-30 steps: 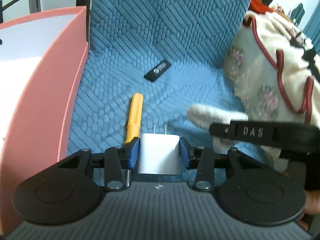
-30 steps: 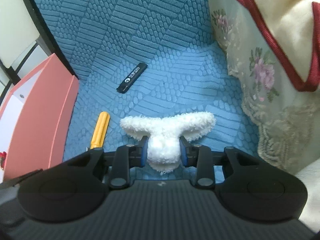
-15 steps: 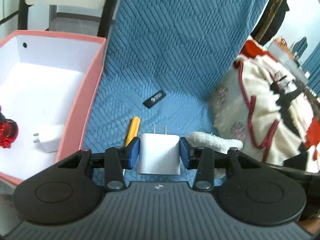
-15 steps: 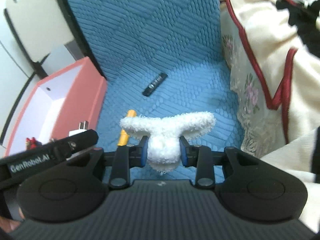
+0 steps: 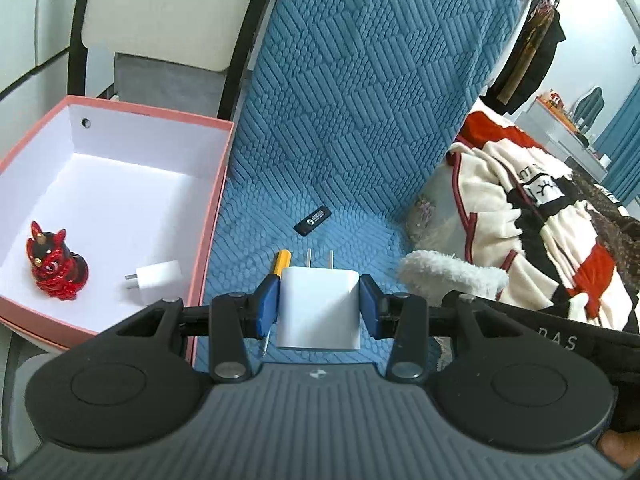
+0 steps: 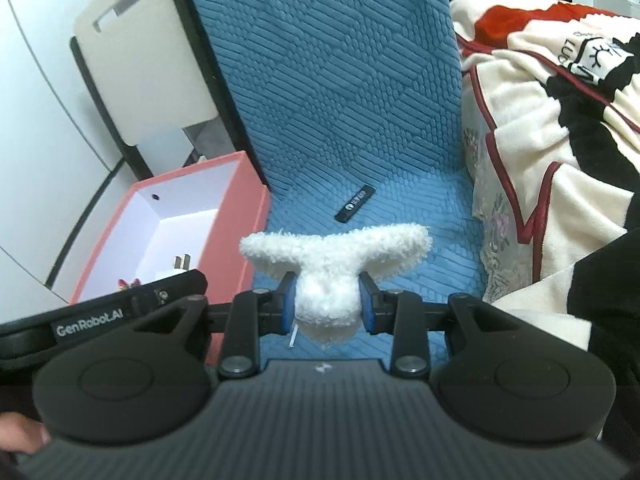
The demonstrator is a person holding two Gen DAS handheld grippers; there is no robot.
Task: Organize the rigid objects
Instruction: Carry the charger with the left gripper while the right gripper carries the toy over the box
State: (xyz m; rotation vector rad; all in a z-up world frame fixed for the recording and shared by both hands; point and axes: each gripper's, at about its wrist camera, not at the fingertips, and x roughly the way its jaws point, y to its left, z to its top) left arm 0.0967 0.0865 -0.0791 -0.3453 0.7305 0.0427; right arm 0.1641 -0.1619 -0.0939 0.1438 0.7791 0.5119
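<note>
Both grippers higher now, left gripper (image 5: 319, 307) clamping charger (image 5: 318, 312), right gripper (image 6: 326, 307) clamping plush (image 6: 326, 300); figurine (image 5: 54, 268) clear only left

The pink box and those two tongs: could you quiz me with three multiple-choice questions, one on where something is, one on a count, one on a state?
1. Where is the red figurine?
A. in the pink box
B. on the blue cushion
C. in the right tongs

2. How many white chargers show in the left view?
A. one
B. two
C. four

3. What are the right tongs doing?
A. open, holding nothing
B. shut on a yellow screwdriver
C. shut on a fluffy white toy

Answers:
1 A: the red figurine stands inside the pink box.
2 B: one charger is in the left tongs, another charger lies in the box.
3 C: the right tongs squeeze the fluffy toy.
</note>
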